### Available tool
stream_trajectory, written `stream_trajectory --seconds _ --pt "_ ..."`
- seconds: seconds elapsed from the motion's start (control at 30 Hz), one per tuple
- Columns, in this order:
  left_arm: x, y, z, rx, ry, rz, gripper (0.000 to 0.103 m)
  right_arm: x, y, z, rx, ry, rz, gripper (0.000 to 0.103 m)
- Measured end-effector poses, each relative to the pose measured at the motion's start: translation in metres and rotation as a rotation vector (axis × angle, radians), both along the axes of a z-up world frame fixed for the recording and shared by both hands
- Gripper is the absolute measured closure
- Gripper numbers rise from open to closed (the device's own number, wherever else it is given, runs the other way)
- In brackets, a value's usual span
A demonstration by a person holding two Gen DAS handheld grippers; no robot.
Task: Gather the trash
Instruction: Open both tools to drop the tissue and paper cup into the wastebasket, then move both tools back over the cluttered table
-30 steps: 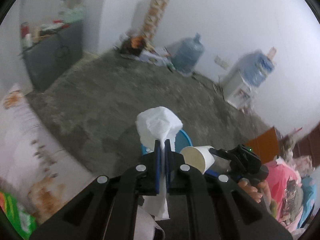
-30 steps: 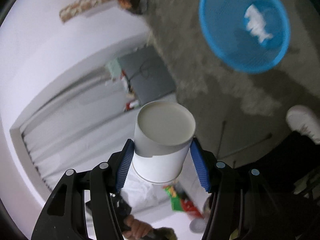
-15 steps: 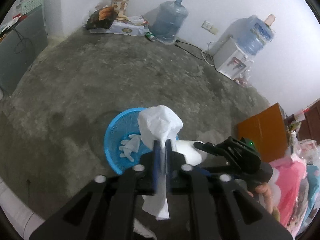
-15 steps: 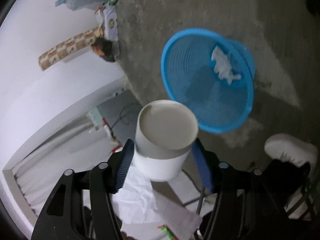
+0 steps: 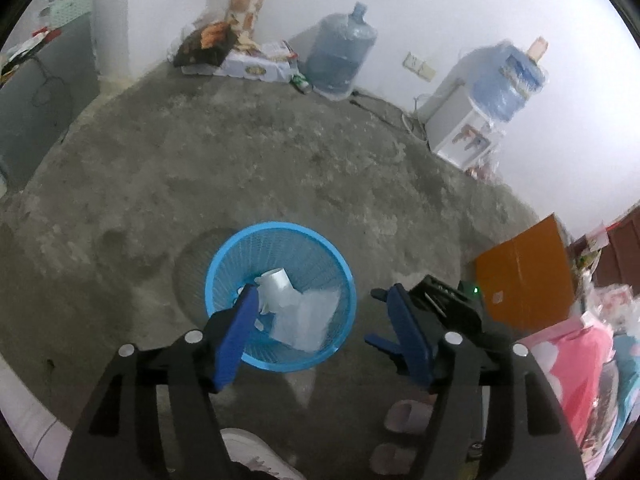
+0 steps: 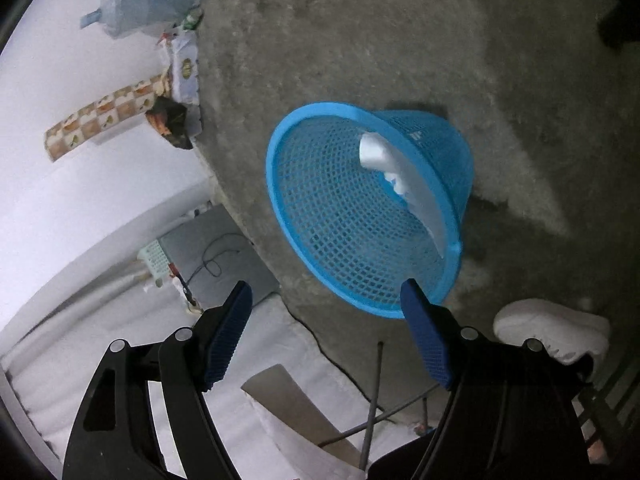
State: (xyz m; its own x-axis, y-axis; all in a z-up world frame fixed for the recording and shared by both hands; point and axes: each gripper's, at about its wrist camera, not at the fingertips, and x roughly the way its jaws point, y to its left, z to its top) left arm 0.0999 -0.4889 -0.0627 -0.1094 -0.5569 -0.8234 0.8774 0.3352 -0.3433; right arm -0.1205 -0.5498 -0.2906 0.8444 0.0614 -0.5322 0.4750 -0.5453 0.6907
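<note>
Both claws are opening over the blue mesh basket (image 5: 280,296) on the concrete floor (image 5: 280,168), and neither has anything between its pads. Left claw (image 5: 320,320) no longer pinches the white tissue (image 5: 308,316); right claw (image 6: 326,320) has let the paper cup (image 5: 278,284) go. Tissue and cup now lie in the basket, at twelve o'clock from the left claw, so this load looks delivered.

Bright blue plastic mesh basket (image 5: 280,362) on mottled grey concrete floor (image 5: 280,168); white paper cup (image 5: 276,286) and pale tissue (image 5: 308,320) inside; orange cardboard box (image 5: 524,272) nearby; black tongs (image 5: 320,334) with blue pads (image 5: 236,332).
</note>
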Motion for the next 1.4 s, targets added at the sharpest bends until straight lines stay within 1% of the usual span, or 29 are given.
stream_trajectory --seconds 0.1,0.2,0.33,0.4,0.43,0.5,0.53,0.57,0.6,0.63,0.73,0.77,0.87,0.93,1.07,1.13,1.2,1.3,1.4 --pt "0.004 0.022 0.023 -0.052 0.023 0.035 0.028 -0.003 0.006 0.019 -0.072 0.014 0.023 0.03" --pt "0.007 0.045 0.046 -0.085 0.031 0.055 0.022 0.002 0.007 0.038 -0.141 0.023 0.069 0.03" --pt "0.012 0.085 0.077 -0.117 0.051 0.099 0.016 0.018 0.017 0.081 -0.298 0.04 0.182 0.029" --pt "0.017 0.113 0.093 -0.132 0.062 0.127 0.011 0.028 0.023 0.103 -0.371 0.036 0.245 0.029" --pt "0.02 0.128 0.101 -0.138 0.068 0.145 0.01 0.033 0.026 0.112 -0.405 0.038 0.273 0.029" --pt "0.024 0.156 0.114 -0.15 0.065 0.187 0.008 0.045 0.037 0.141 -0.515 0.053 0.355 0.029" --pt "0.026 0.173 0.121 -0.16 0.06 0.212 0.006 0.052 0.045 0.16 -0.594 0.064 0.404 0.029" --pt "0.028 0.188 0.128 -0.172 0.053 0.236 0.006 0.057 0.05 0.173 -0.65 0.076 0.436 0.028" --pt "0.03 0.207 0.137 -0.187 0.04 0.266 0.006 0.061 0.056 0.187 -0.704 0.09 0.468 0.027" --pt "0.031 0.226 0.145 -0.202 0.022 0.294 0.006 0.067 0.065 0.205 -0.779 0.099 0.508 0.026" --pt "0.032 0.273 0.165 -0.249 -0.03 0.352 0.006 0.076 0.086 0.239 -0.901 0.095 0.566 0.021" --pt "0.032 0.292 0.171 -0.268 -0.05 0.377 0.006 0.078 0.096 0.252 -0.946 0.082 0.588 0.021" --pt "0.029 0.344 0.184 -0.314 -0.095 0.442 0.006 0.083 0.117 0.273 -1.02 0.054 0.627 0.02" --pt "0.024 0.384 0.19 -0.361 -0.115 0.49 0.006 0.087 0.131 0.284 -1.057 0.025 0.665 0.02" --pt "0.013 0.448 0.198 -0.398 -0.178 0.582 0.006 0.097 0.161 0.303 -1.118 -0.041 0.76 0.02" --pt "0.004 0.48 0.203 -0.418 -0.218 0.625 0.006 0.102 0.179 0.312 -1.148 -0.092 0.812 0.02" --pt "-0.006 0.501 0.205 -0.427 -0.256 0.66 0.006 0.11 0.197 0.32 -1.154 -0.136 0.857 0.02" --pt "-0.018 0.532 0.202 -0.423 -0.308 0.713 0.006 0.119 0.221 0.323 -1.14 -0.206 0.933 0.02" --pt "-0.03 0.554 0.193 -0.409 -0.339 0.749 0.006 0.133 0.246 0.324 -1.121 -0.243 1.022 0.02"
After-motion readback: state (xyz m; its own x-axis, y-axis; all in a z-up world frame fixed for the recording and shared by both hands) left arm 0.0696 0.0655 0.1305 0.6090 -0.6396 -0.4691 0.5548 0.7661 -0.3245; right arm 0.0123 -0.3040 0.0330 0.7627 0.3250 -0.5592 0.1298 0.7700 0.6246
